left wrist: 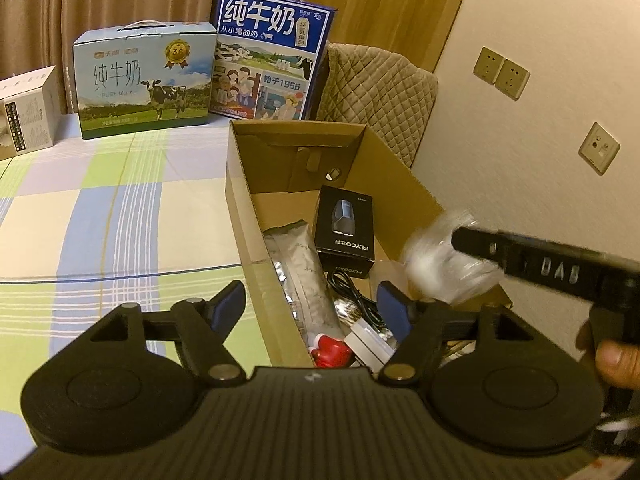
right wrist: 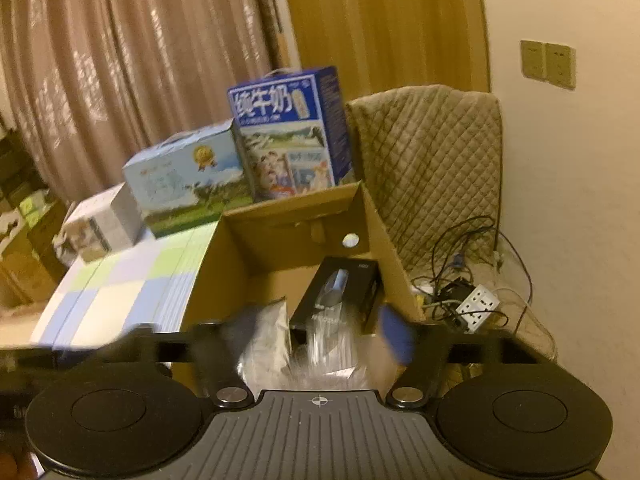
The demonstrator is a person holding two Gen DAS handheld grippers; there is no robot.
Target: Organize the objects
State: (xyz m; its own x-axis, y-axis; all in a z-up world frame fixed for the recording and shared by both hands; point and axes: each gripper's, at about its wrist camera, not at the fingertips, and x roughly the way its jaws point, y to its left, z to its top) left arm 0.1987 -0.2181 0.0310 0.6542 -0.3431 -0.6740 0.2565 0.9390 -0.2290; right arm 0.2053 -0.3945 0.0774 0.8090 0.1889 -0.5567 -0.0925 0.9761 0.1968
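Cardboard box [left wrist: 400,184], frame centre, holds black carton [left wrist: 346,232] and foil pouch [left wrist: 304,276]. Left tool [left wrist: 312,308] gapes empty. Right tool [right wrist: 316,330] spread wide; blurred clear plastic [right wrist: 320,360] between its fingers, contact indeterminate.

The cardboard box [left wrist: 400,168] looks matt brown; at its twelve o'clock, glossy printed milk cartons [left wrist: 272,56]; the chair cover [right wrist: 432,168] is quilted cloth.

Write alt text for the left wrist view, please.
An open cardboard box on a checked bedsheet holds a black product box, a silver pouch, a black cable and a red toy. The left claw hangs open over it; the right claw's finger reaches in beside a blurred clear plastic bag. Two milk cartons stand behind.
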